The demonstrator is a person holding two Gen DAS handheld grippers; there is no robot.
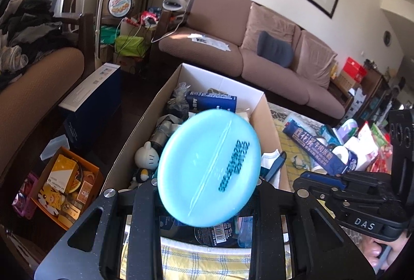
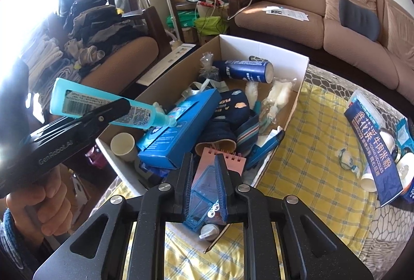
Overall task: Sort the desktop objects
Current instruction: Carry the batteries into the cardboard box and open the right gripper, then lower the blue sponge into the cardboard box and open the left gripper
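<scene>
My right fingers (image 2: 204,171) clamp a translucent blue plastic case (image 2: 204,192) above the open cardboard box (image 2: 282,52). My left fingers (image 2: 121,105) pinch a light blue squeeze bottle (image 2: 85,103), long axis level, nozzle pointing boxward.

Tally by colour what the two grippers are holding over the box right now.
Light blue: 1, the bottle in the left gripper
Clear blue: 1, the plastic case in the right gripper
Total: 2
</scene>
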